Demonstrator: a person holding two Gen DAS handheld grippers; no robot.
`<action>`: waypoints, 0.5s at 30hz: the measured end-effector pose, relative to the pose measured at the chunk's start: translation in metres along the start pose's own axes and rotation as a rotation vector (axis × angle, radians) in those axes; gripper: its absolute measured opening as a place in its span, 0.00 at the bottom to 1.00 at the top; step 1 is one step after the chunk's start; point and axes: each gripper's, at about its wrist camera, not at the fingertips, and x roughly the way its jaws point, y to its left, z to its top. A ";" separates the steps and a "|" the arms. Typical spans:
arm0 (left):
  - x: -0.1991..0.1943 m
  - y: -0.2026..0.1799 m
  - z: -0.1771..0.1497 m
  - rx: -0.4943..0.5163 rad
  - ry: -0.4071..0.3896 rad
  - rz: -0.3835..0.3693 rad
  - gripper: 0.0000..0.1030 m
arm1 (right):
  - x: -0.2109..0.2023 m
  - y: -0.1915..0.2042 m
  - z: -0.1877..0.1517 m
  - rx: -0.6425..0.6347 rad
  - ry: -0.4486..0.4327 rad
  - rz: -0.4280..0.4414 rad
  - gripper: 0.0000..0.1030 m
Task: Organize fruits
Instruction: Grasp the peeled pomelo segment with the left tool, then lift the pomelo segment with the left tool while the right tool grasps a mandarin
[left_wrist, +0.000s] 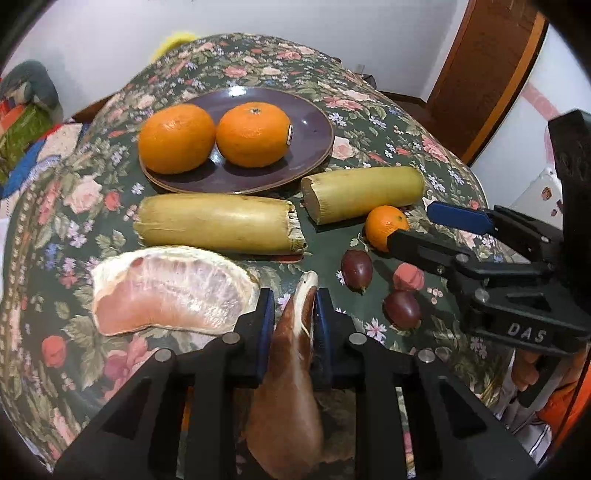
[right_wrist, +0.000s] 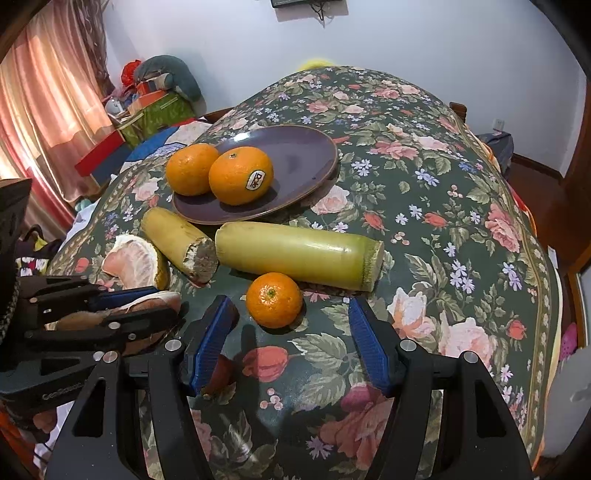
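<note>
- Left gripper (left_wrist: 291, 314): clamped on a brownish pomelo slice (left_wrist: 291, 354), blue pads pressed against both its sides, tip of the slice poking out past the fingertips.
- Right gripper (right_wrist: 291, 332): jaws apart, nothing between the pads; hovering just in front of a small orange (right_wrist: 274, 300), one finger to each side but short of it.
- Pale pink pomelo wedge (left_wrist: 166, 291): lying on the flowered tablecloth (right_wrist: 443, 221), just left of the held slice.
- Two yellow-green cane pieces (left_wrist: 218, 223) (left_wrist: 364, 192): lying end to end across the cloth, between the plate and the nearer fruit.
- Purple plate (left_wrist: 310, 125): behind the cane pieces, holding two large oranges (left_wrist: 176, 138) (left_wrist: 253, 133) side by side and touching; sticker on the right one.
- Two dark purple passion fruits (left_wrist: 356, 270) (left_wrist: 402, 309): on the cloth near the right gripper's fingers, close together but apart.
</note>
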 end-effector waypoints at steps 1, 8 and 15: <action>0.002 0.000 0.000 0.000 0.000 0.006 0.20 | 0.001 0.000 0.000 -0.003 0.003 0.002 0.60; 0.001 0.001 0.000 0.003 -0.021 0.012 0.16 | 0.007 0.000 0.002 -0.006 0.009 0.020 0.53; -0.018 0.004 0.002 -0.012 -0.074 0.013 0.14 | 0.016 0.003 0.003 -0.016 0.027 0.034 0.38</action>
